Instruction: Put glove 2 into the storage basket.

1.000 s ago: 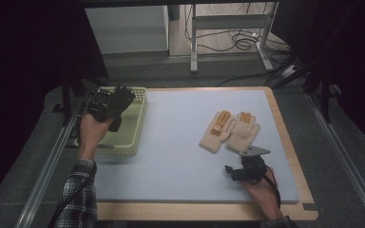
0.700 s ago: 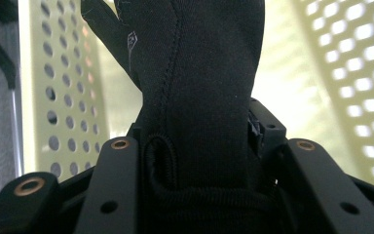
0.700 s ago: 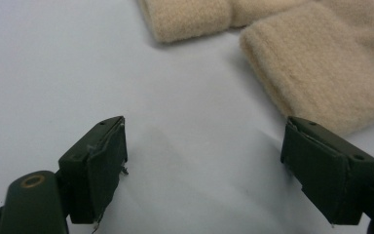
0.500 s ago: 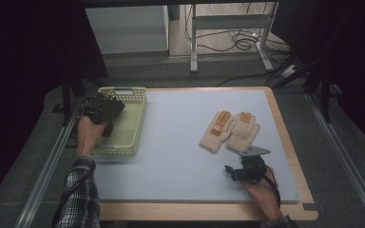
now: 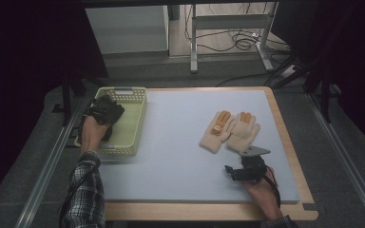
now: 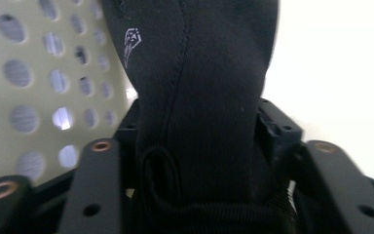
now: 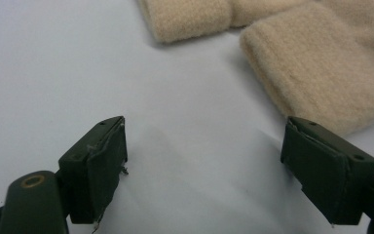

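Note:
A black glove (image 6: 199, 97) lies between the jaws of my left gripper (image 5: 105, 112), low inside the pale yellow basket (image 5: 132, 124) at the table's left. Those jaws have just been opening, and the glove sits loosely in the widened gap. Two beige gloves with orange fingertips (image 5: 217, 130) (image 5: 243, 132) lie flat side by side on the white mat, right of centre. My right gripper (image 5: 230, 171) rests on the mat just in front of them, open, nothing between its fingers. In the right gripper view the gap (image 7: 204, 175) faces the cuff of the nearer beige glove (image 7: 321, 68).
The basket's perforated wall (image 6: 53, 73) is close on the left in the left gripper view. The wooden table edge (image 5: 285, 137) runs along the right of the mat. Metal rails (image 5: 47, 166) flank the table, with cables on the floor behind.
My left hand has come down into the basket with the black glove and its jaws have spread apart. The right gripper and the beige gloves have stayed put.

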Tool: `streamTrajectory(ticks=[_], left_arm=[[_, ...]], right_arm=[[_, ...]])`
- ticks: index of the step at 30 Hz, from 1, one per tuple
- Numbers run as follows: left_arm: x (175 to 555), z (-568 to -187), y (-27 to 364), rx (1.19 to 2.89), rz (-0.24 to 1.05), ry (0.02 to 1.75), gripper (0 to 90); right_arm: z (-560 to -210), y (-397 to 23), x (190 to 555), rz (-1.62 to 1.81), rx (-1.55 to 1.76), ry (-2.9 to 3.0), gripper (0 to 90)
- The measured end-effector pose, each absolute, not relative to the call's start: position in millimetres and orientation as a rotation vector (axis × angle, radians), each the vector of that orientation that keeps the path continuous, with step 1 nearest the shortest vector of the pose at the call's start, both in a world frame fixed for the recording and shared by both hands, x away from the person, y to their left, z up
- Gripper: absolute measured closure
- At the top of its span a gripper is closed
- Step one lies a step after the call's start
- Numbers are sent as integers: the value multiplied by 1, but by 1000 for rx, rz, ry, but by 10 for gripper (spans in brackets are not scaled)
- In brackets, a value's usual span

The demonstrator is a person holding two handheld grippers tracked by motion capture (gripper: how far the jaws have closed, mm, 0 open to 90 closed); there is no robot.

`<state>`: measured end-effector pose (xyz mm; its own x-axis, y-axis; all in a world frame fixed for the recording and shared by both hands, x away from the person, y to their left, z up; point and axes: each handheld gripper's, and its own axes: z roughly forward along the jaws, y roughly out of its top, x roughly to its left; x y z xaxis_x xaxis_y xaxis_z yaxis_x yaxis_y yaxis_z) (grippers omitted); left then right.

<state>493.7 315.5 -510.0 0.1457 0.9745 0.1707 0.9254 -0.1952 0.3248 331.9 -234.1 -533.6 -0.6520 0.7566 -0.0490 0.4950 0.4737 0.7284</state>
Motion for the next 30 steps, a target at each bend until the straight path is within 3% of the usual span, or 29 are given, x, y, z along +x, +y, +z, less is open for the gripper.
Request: streamTrajectory(ticks=[5,10,24,30], left_arm=[[491,-507,318,2234,494,1905,207],[484,-495,320,2210,442,1864,96],[448,-465,334,2012,327,1614,40],[432,-464,330,2034,374,1520,32]], right_arm=[[-534,-234,332,990,1052,2361,167],[-534,-234,332,990,1052,2360,167],[-534,-234,332,990,1051,2360,167],[-534,-234,332,990,1051,2360,167]])
